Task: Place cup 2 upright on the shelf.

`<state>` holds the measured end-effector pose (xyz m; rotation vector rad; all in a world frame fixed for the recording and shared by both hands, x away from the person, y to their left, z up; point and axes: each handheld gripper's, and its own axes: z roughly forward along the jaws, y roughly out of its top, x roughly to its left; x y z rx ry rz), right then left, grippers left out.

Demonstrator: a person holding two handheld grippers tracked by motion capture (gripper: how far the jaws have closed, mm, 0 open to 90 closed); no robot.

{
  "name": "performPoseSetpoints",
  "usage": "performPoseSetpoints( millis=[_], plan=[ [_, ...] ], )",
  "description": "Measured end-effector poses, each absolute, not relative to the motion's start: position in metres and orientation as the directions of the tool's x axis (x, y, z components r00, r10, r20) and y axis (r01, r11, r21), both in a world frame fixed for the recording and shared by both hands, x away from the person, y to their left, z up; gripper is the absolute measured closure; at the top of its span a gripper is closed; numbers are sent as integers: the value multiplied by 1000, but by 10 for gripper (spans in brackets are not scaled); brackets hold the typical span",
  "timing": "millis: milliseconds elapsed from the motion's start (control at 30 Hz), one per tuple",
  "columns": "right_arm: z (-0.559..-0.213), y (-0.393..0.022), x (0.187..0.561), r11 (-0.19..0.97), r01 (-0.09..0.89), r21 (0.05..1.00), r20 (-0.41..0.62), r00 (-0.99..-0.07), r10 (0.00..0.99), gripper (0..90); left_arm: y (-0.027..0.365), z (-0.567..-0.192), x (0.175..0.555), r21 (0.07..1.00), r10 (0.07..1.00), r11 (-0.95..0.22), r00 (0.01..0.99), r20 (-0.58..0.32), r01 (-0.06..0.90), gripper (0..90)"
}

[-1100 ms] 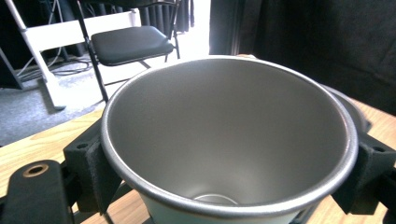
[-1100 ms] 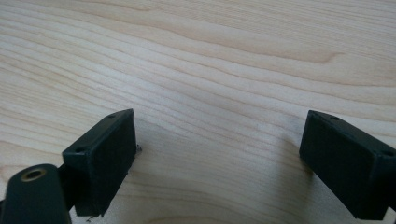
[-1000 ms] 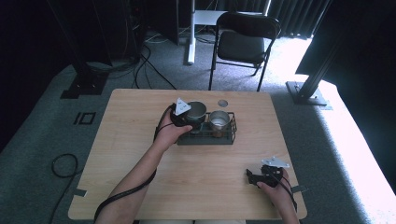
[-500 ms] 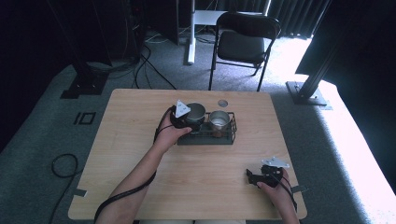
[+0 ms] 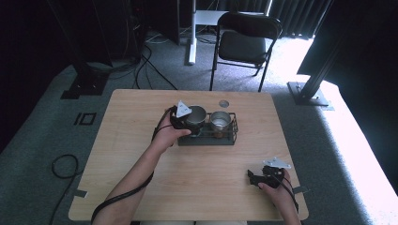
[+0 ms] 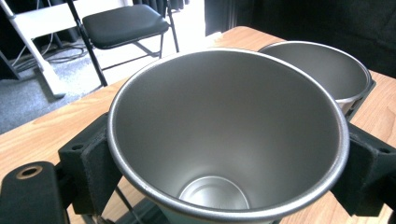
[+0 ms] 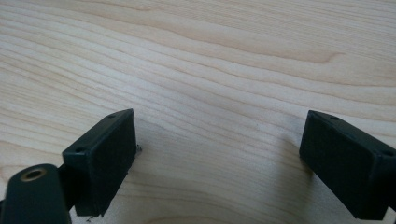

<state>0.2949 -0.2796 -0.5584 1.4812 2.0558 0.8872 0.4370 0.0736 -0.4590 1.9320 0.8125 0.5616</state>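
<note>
The left tool is clamped on a steel cup, one black pad pressed against each side of it just below the rim, holding it upright at the left end of a black wire rack in the middle of the wooden table. A second steel cup stands in the rack just beside it. The right tool rests near the table's front right edge, well apart, its jaws spread wide over bare wood.
</note>
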Motion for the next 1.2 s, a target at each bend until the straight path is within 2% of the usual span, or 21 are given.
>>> performPoseSetpoints(
  millis=[67,133,367,633,1200],
  plan=[
    [-558,-280,295,215,656,723,8,-320,948,104,75,-457,436,880,740,-342,672,36,329,117],
    [-558,-280,295,215,656,723,8,-320,948,104,77,-455,436,860,749,-318,662,-31,400,122],
    [-558,-280,295,215,656,723,9,-319,948,104,82,-453,431,866,737,-359,675,35,347,130],
    [-558,-280,295,215,656,723,8,-320,948,104,90,-448,424,877,736,-363,675,63,314,124],
    [-558,-280,295,215,656,723,8,-320,947,104,121,-441,401,883,743,-333,669,29,331,124]
  ],
)
